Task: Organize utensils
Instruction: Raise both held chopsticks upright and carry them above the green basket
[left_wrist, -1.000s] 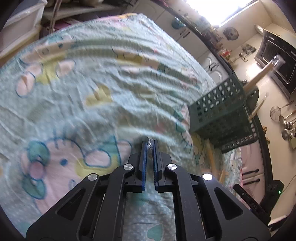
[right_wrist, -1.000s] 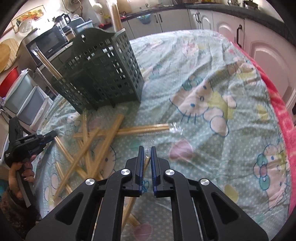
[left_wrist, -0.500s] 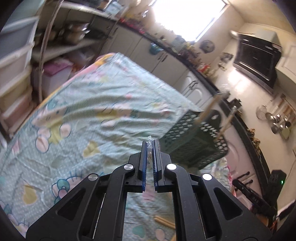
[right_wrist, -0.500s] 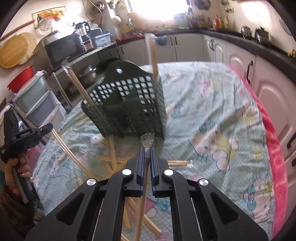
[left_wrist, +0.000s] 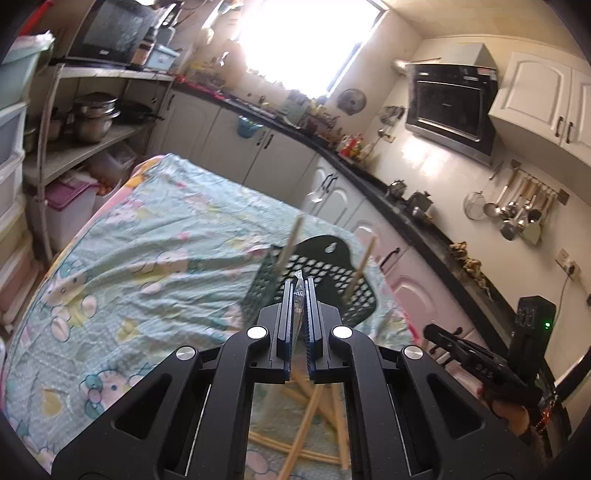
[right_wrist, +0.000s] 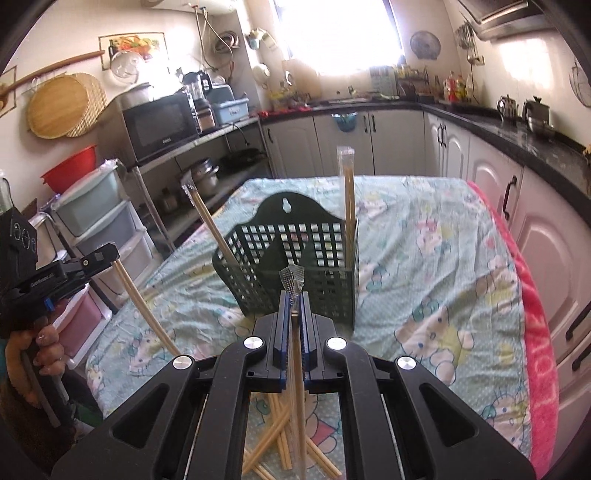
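Both grippers were held raised above the table, aimed at the green holder (right_wrist: 295, 273). The left gripper (left_wrist: 299, 295) was pinched on a wrapped chopstick pair (left_wrist: 298, 291); the right gripper (right_wrist: 294, 306) was clamped on another wrapped pair (right_wrist: 295, 354), hanging steeply. More pairs (right_wrist: 280, 439) were scattered on the tablecloth (right_wrist: 424, 258).

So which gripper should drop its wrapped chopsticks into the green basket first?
Right, probably. The right gripper holds its chopstick pair upright just before the green basket. The left gripper sits off to the side with its pair slanted.
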